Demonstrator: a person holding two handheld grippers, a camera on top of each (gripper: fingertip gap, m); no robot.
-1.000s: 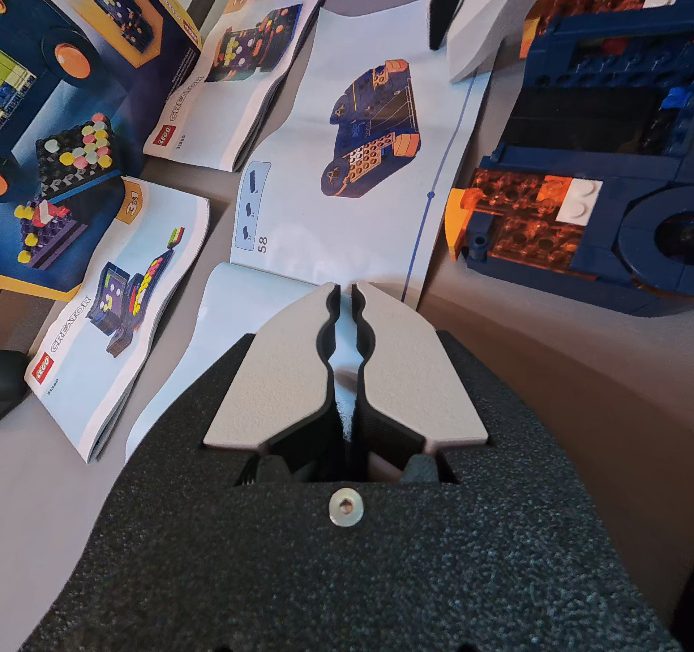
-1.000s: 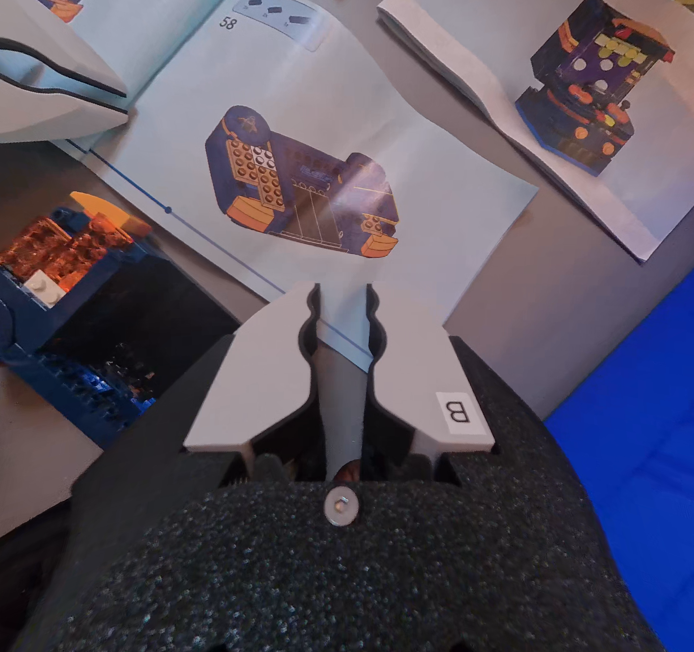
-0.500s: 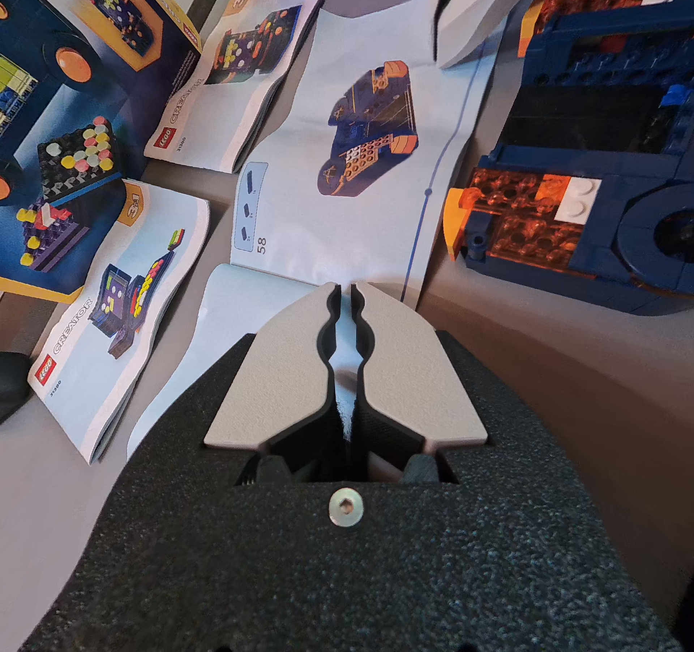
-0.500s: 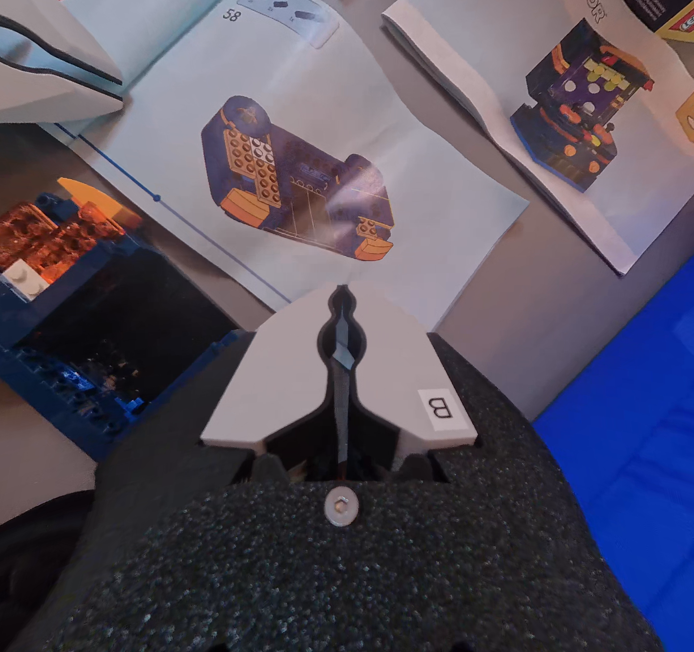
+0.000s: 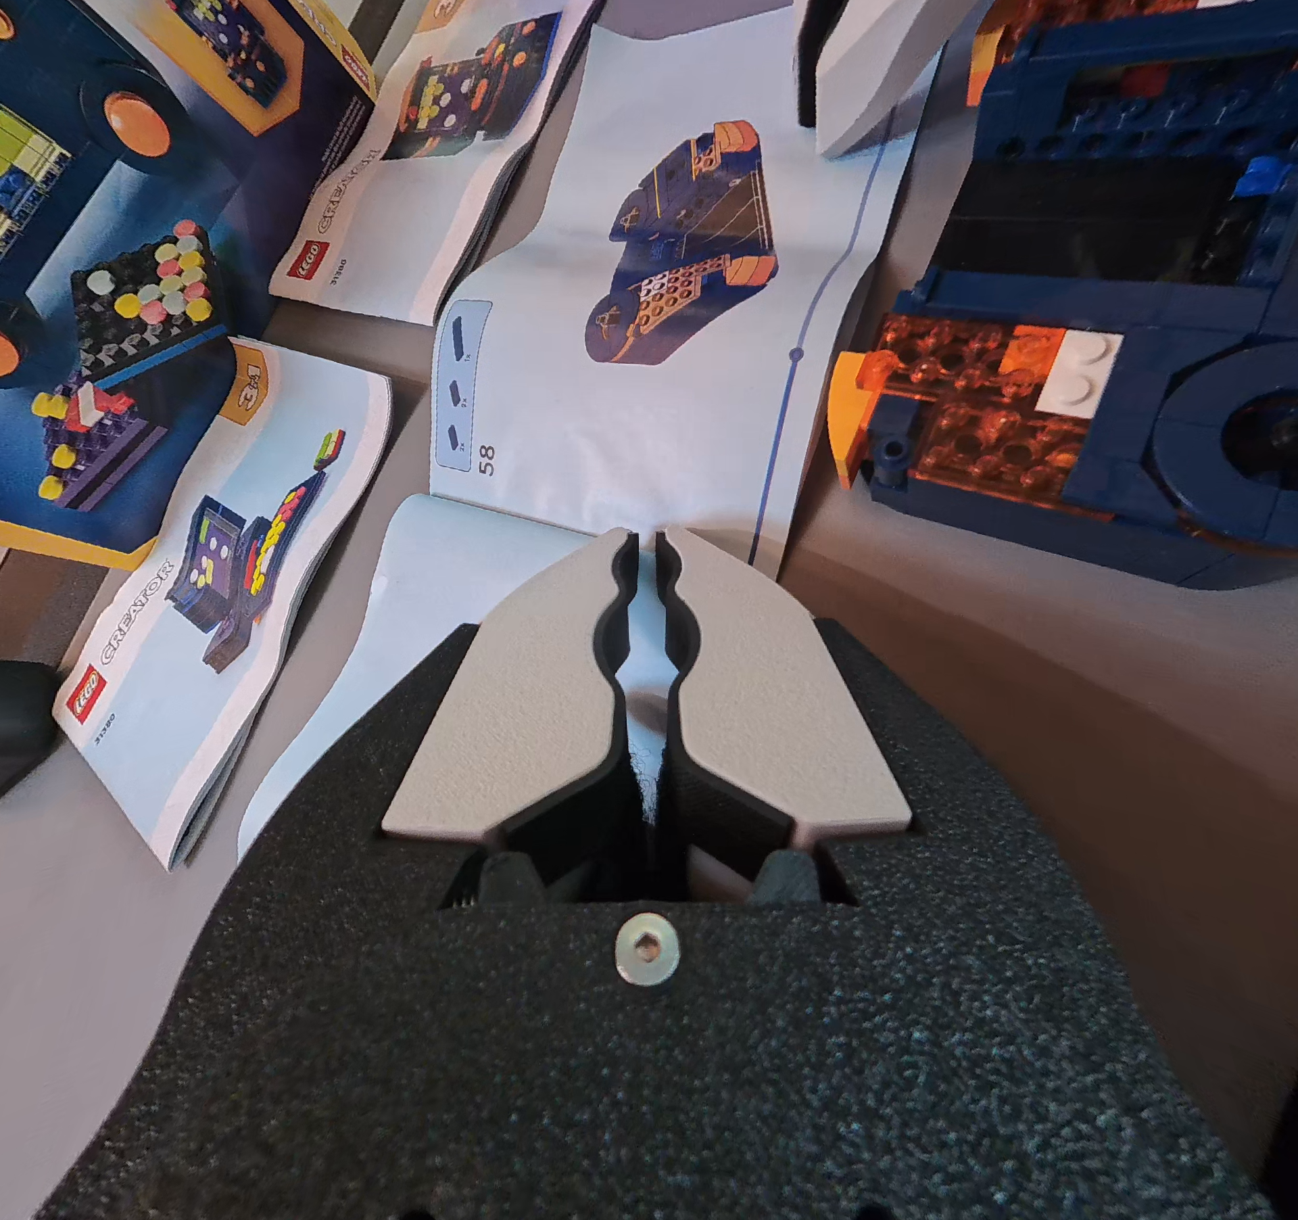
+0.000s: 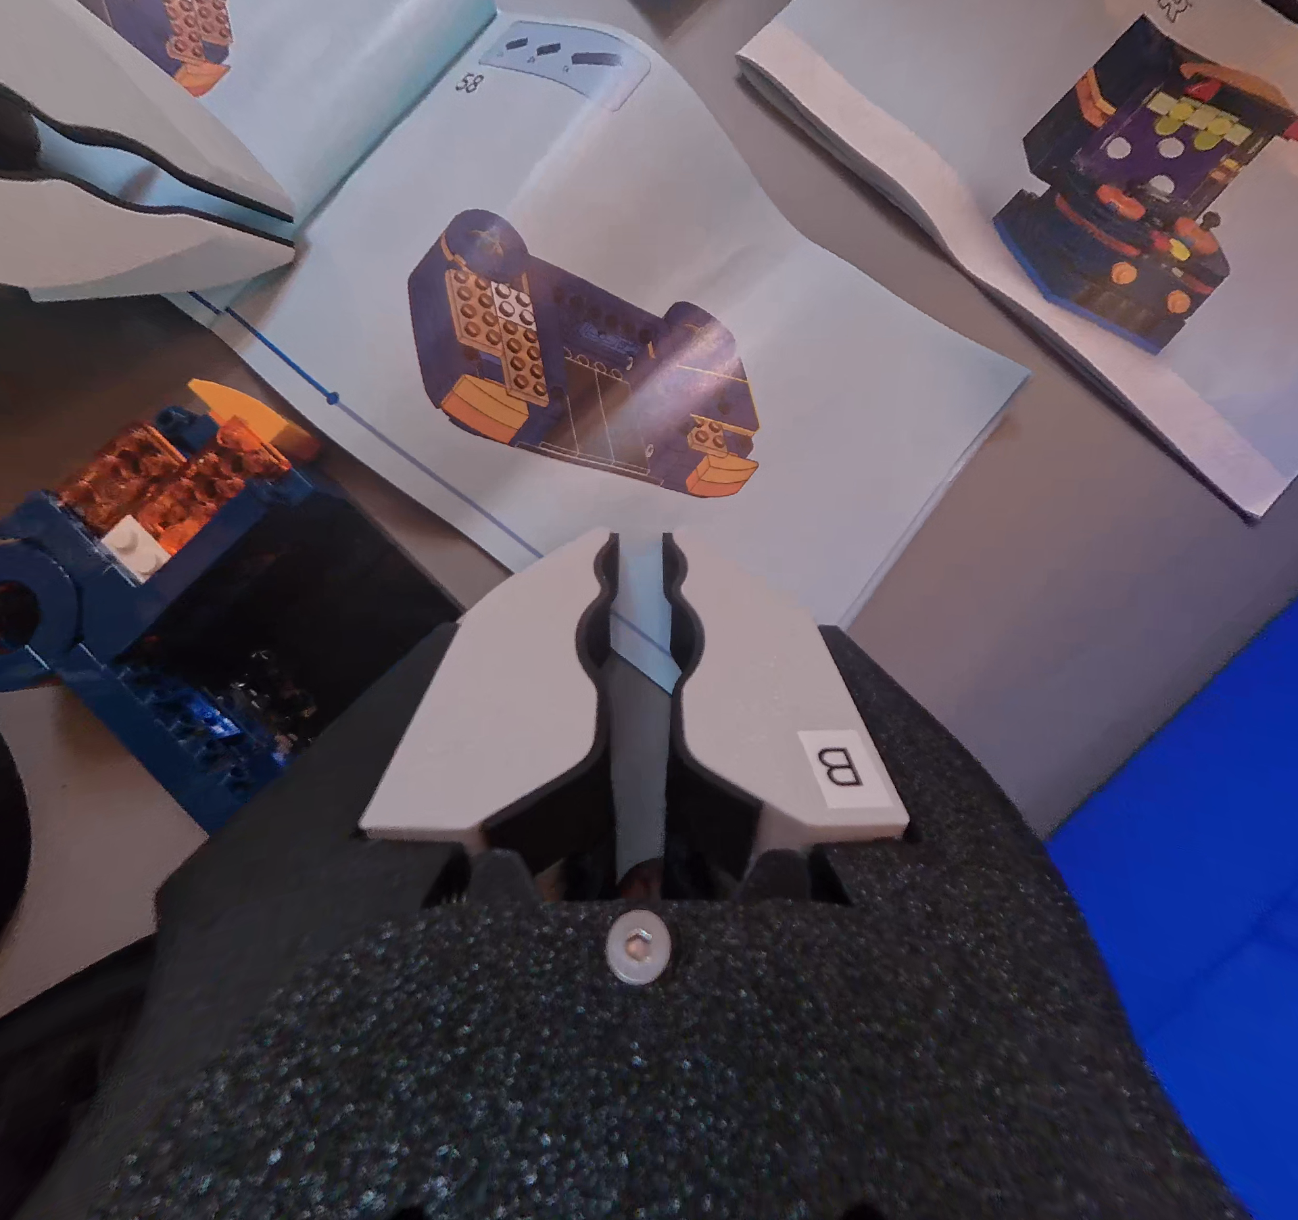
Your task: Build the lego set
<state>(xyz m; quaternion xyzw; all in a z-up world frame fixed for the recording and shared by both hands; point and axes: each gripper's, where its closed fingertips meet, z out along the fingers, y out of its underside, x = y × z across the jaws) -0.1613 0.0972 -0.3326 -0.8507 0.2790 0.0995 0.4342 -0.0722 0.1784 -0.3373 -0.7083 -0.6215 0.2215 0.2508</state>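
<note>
Left hand-held gripper nearly closed over open instruction booklet.

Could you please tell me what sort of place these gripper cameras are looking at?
Probably an indoor hobby or work table set up for a brick build. A grey tabletop holds an open instruction booklet, closed booklets beside the set's box, and a part-built dark blue and orange model.

A grey table carried the scene. A bright blue surface lay at its right edge. A dark rounded object, unidentifiable, sat at the far left.
</note>
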